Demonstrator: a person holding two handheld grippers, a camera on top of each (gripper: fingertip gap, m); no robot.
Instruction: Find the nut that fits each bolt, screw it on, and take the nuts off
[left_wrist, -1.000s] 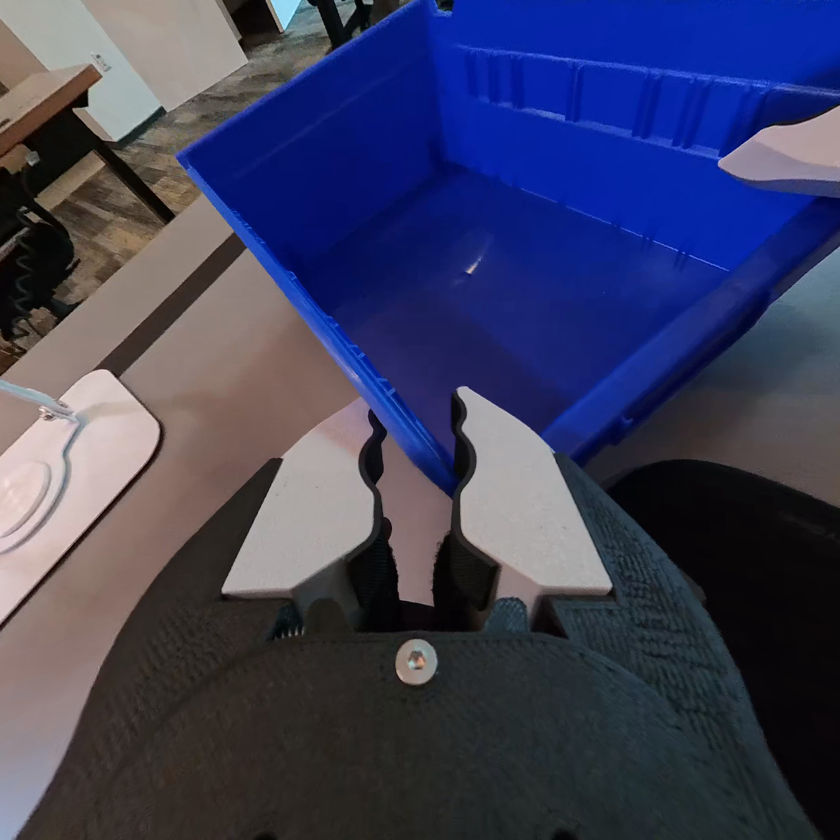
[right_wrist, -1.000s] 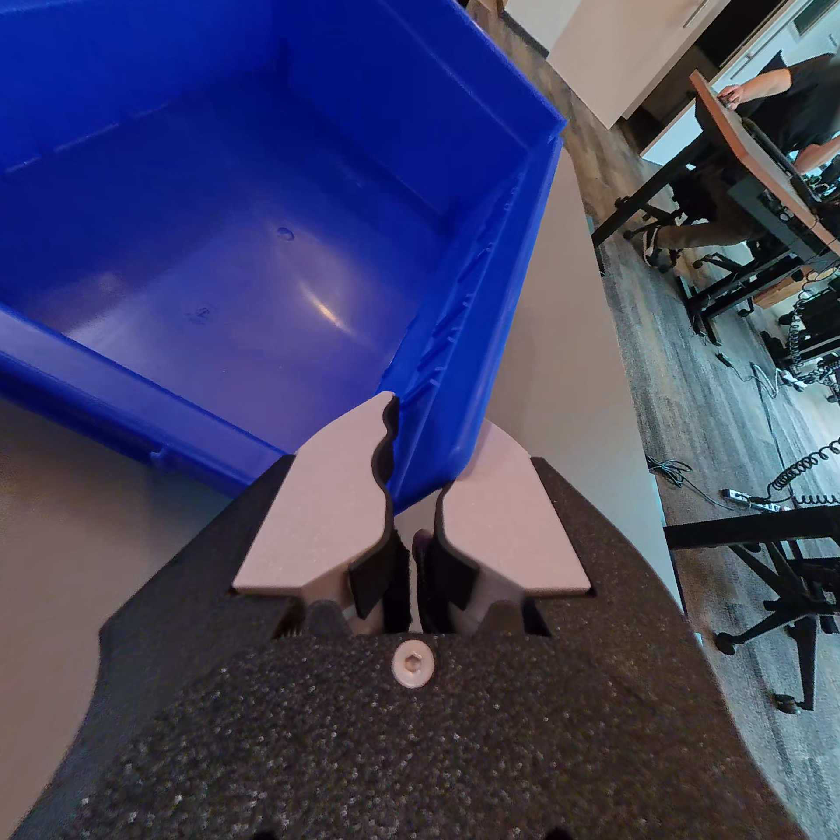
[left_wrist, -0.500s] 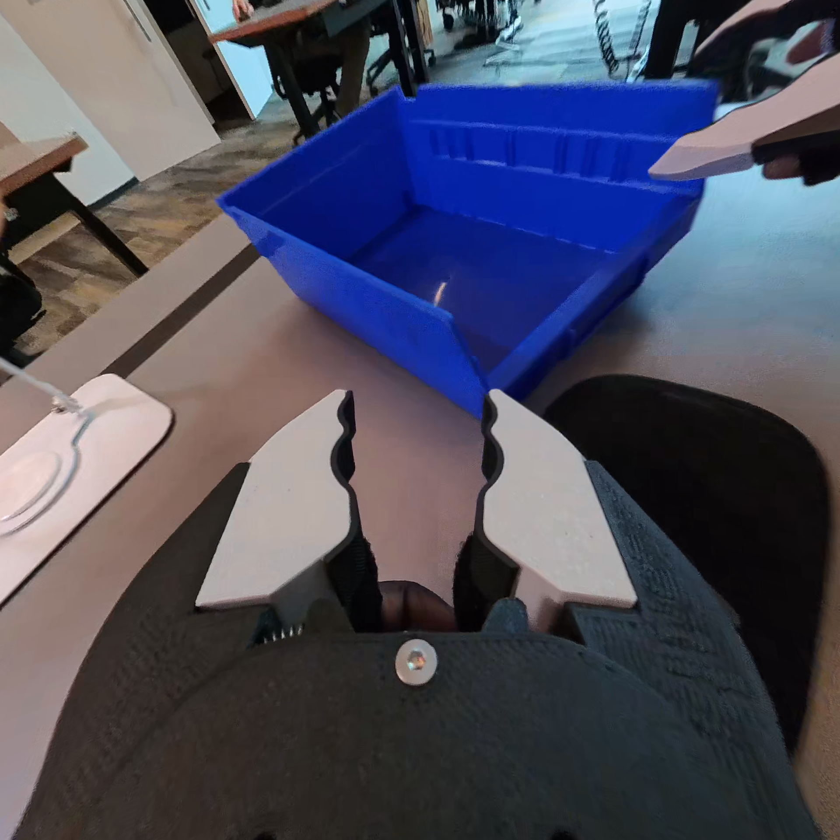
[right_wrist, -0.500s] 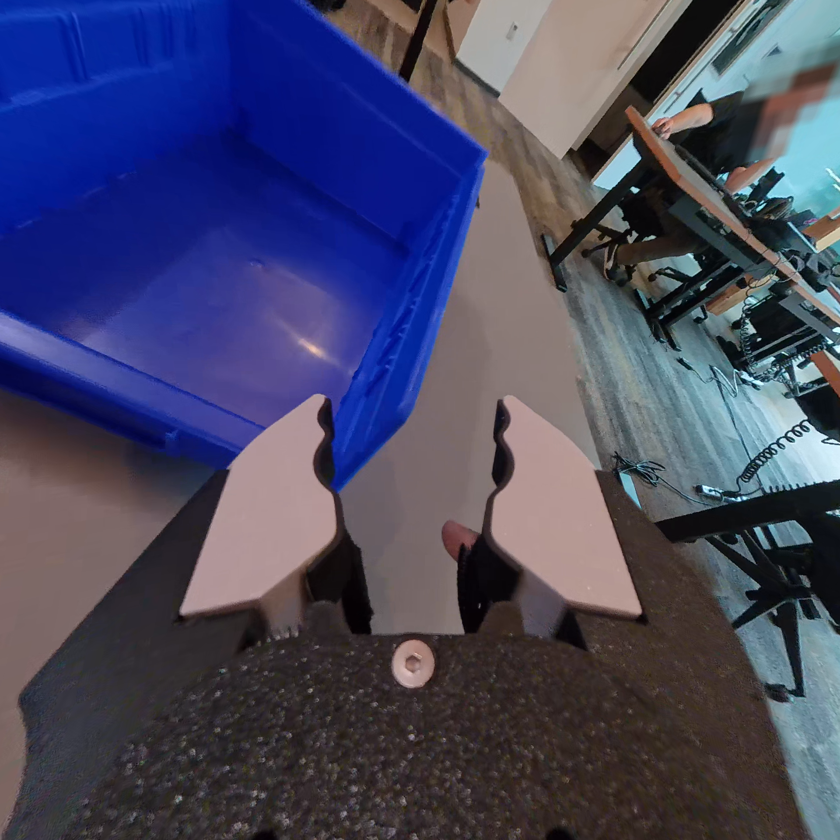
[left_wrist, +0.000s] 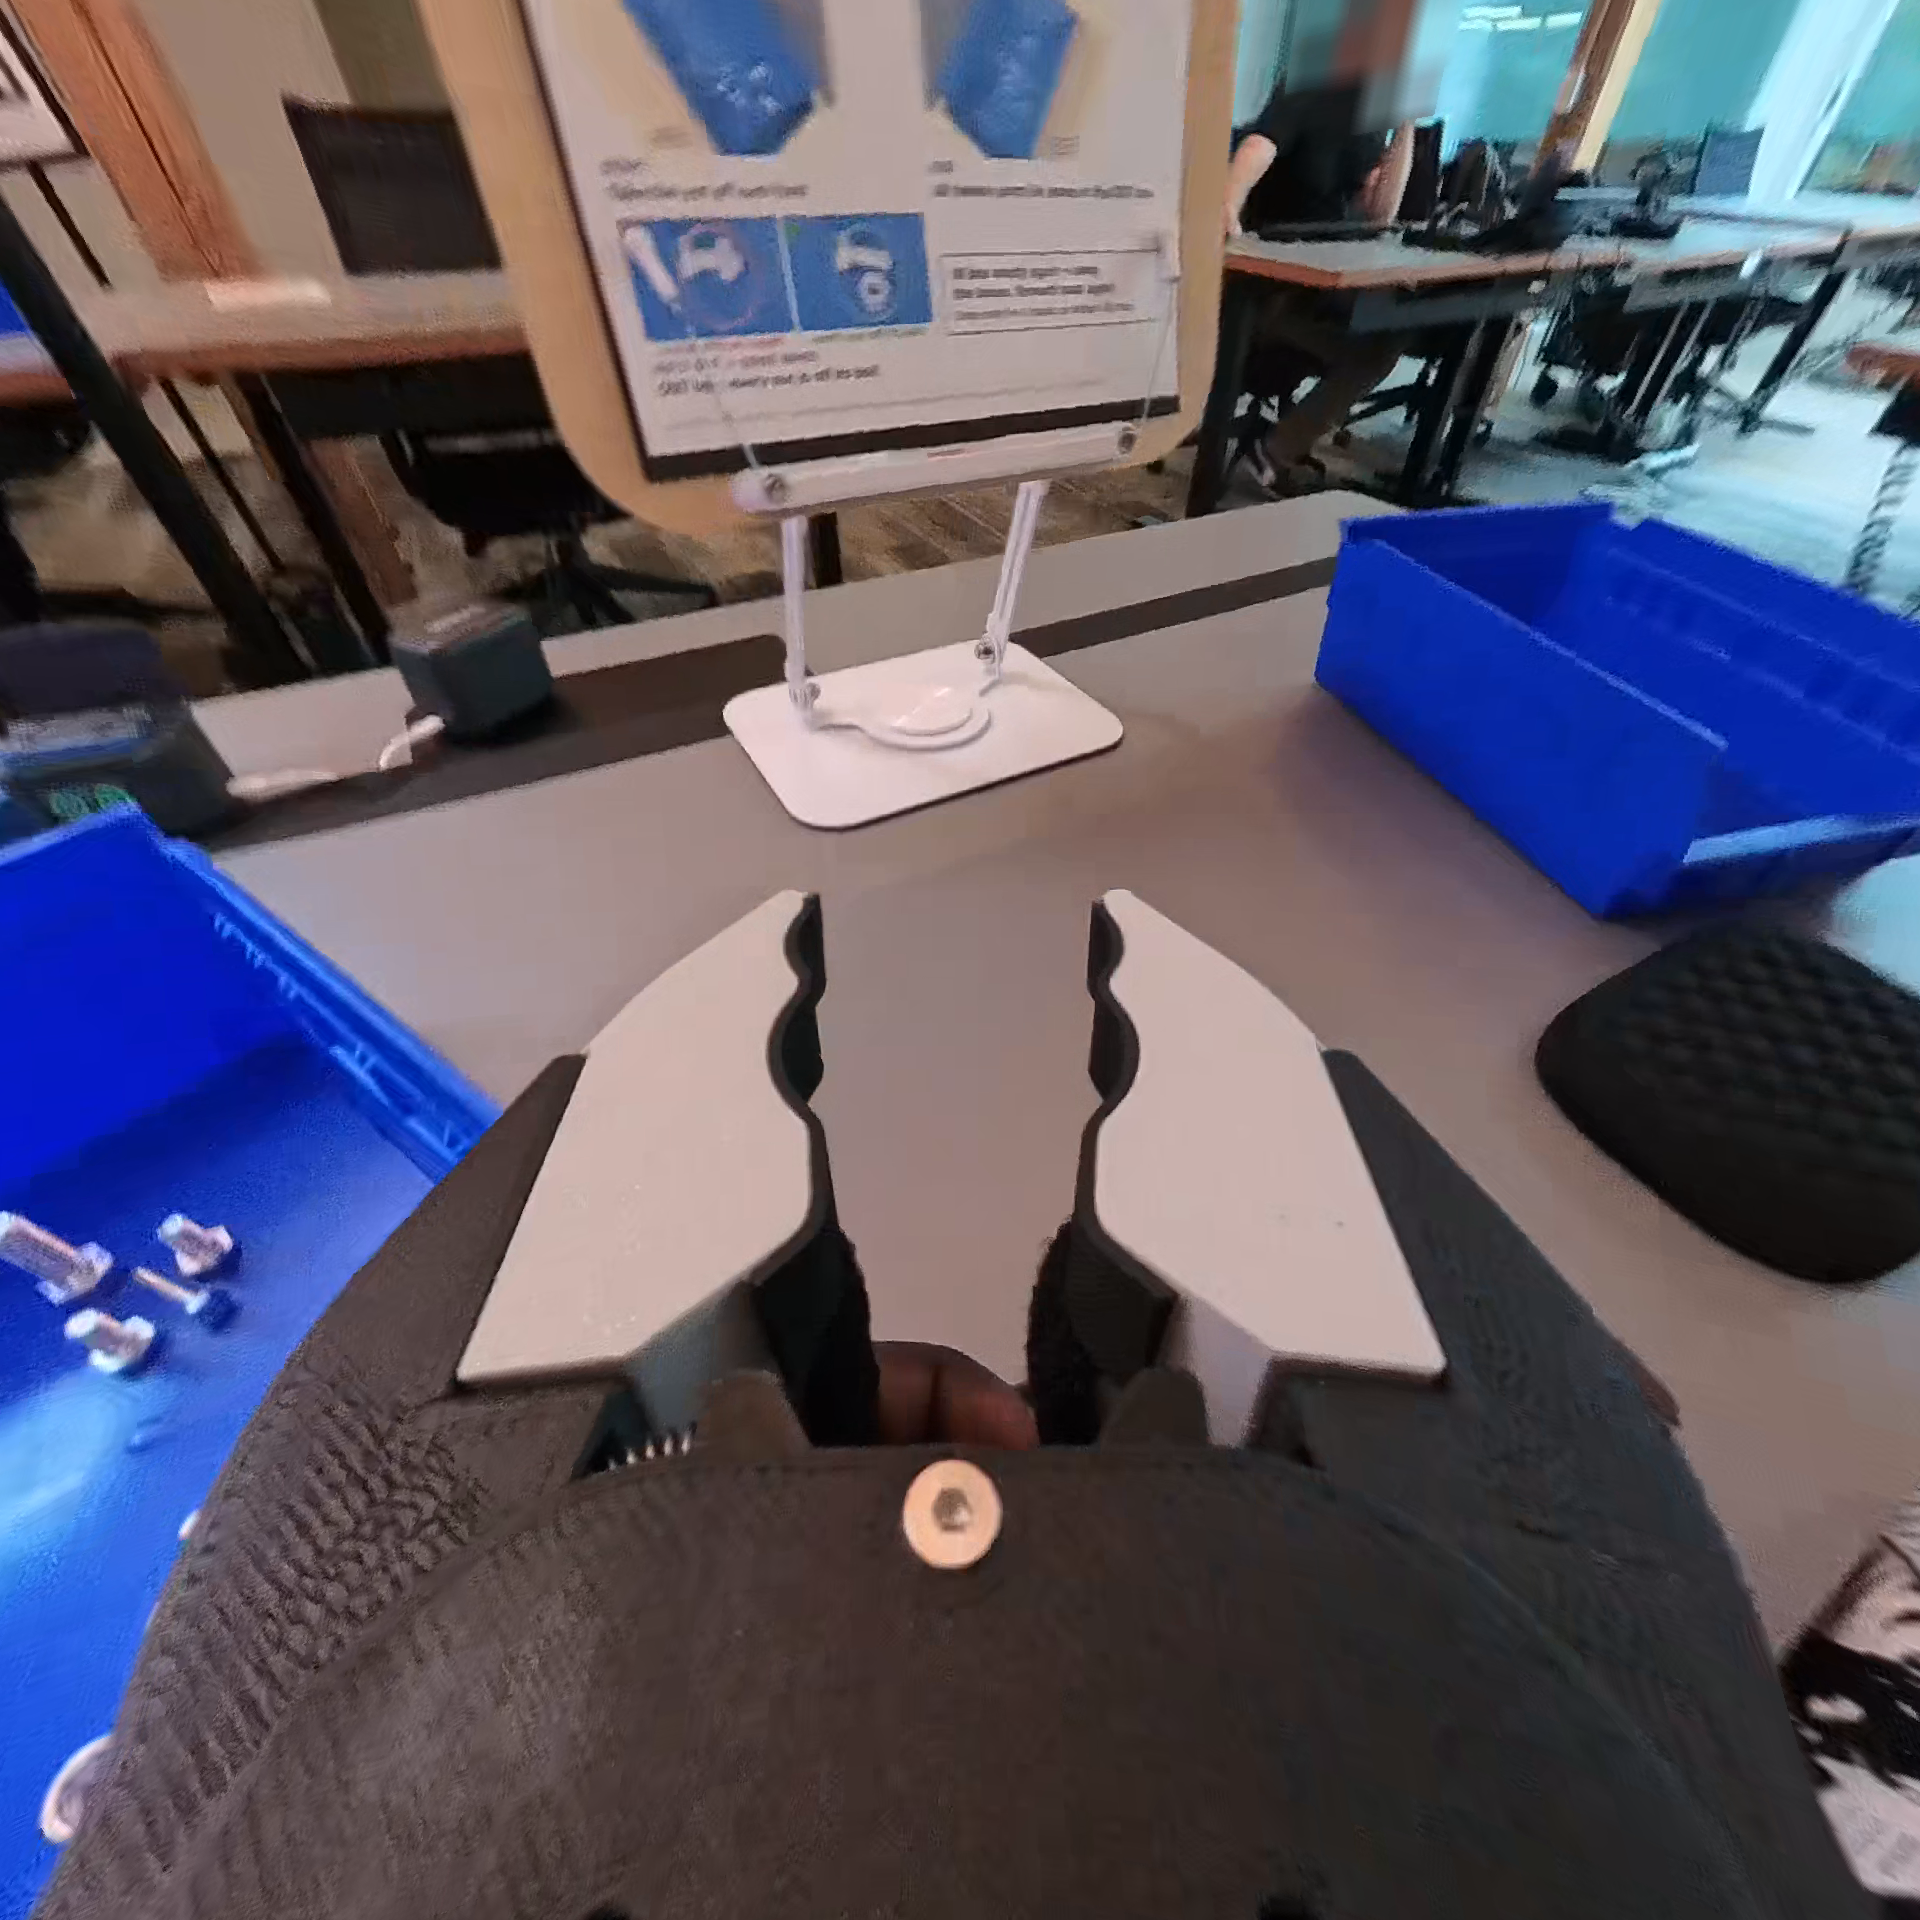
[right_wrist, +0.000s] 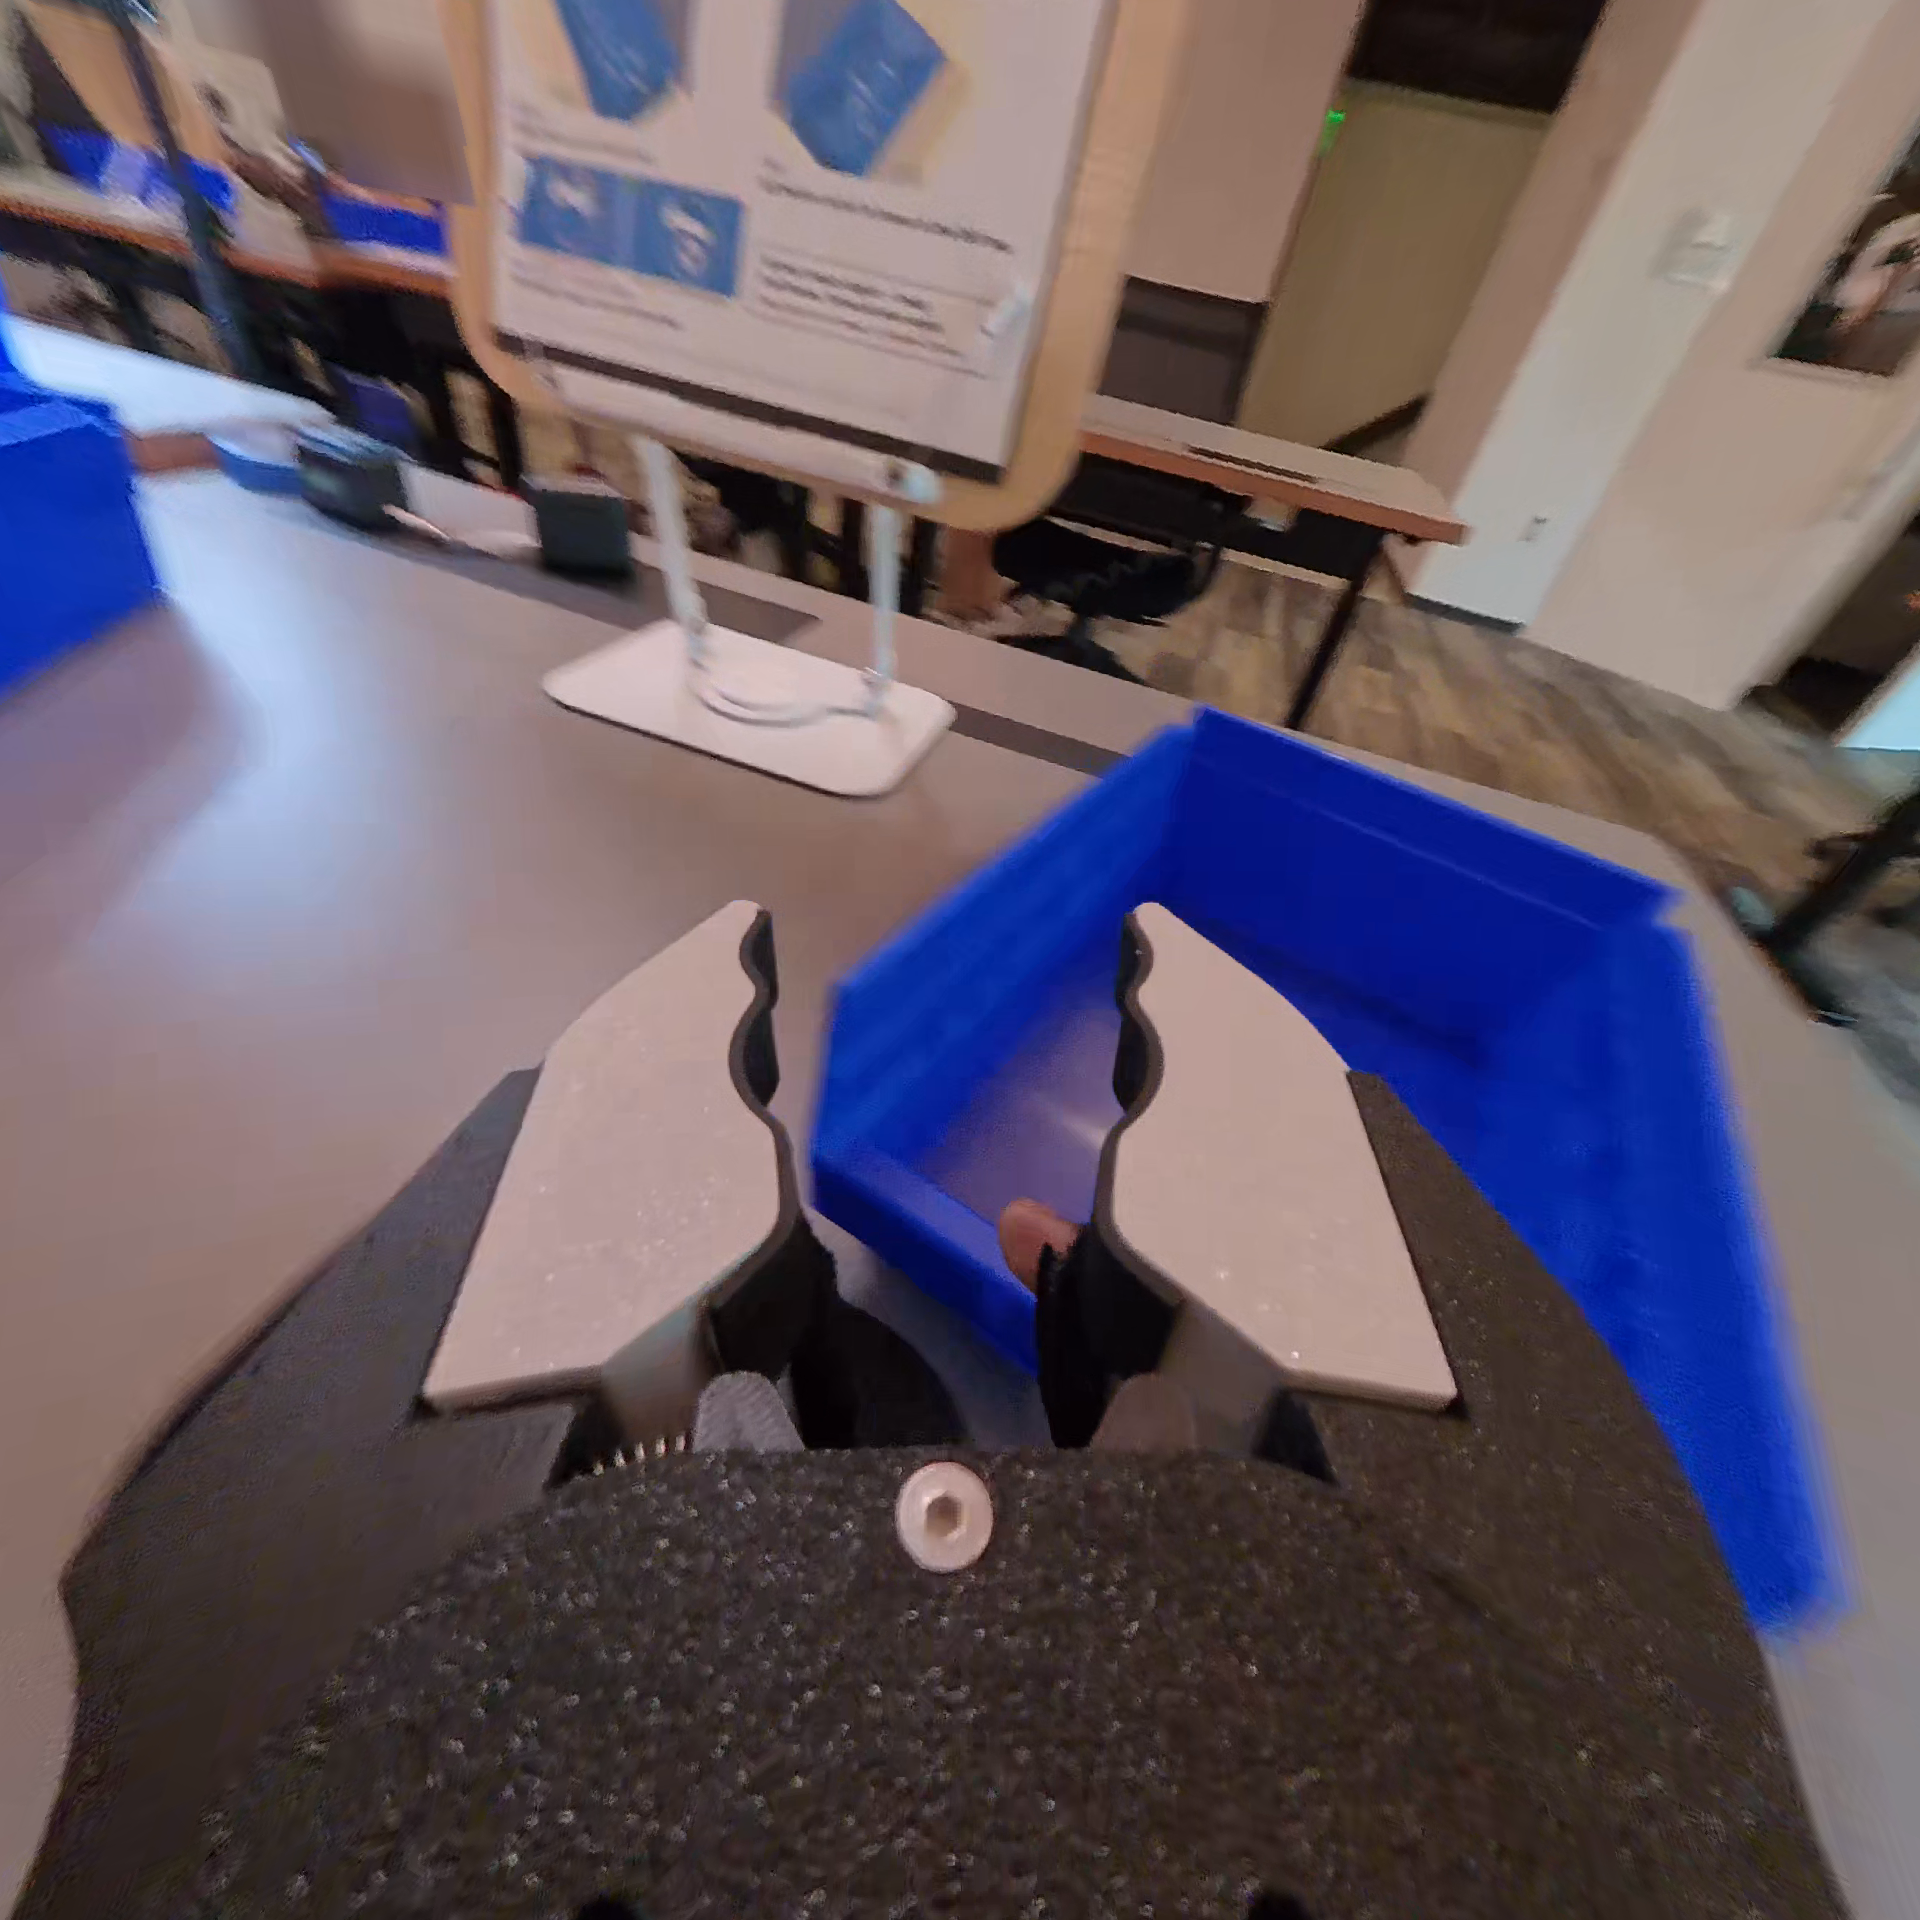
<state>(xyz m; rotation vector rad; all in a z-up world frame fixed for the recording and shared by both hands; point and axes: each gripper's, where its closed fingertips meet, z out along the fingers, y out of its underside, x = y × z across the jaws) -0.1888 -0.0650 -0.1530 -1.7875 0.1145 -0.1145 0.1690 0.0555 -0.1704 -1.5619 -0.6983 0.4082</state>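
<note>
Count on the worktop (left_wrist: 1299, 831) — by kind
Two blue bins (left_wrist: 1621, 717) (left_wrist: 156, 1091), four small bolts (left_wrist: 52, 1259) (left_wrist: 197, 1245) (left_wrist: 177, 1294) (left_wrist: 109, 1340), one black mat (left_wrist: 1745, 1101), one sign stand (left_wrist: 920, 727) — two grippers (left_wrist: 951, 914) (right_wrist: 945, 920).

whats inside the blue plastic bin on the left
Several small silver bolts lie loose on the floor of the blue plastic bin on the left. The open left gripper and its black body hide the bin's near part.

Bright, even light (motion-blurred, edges bowed)
</note>
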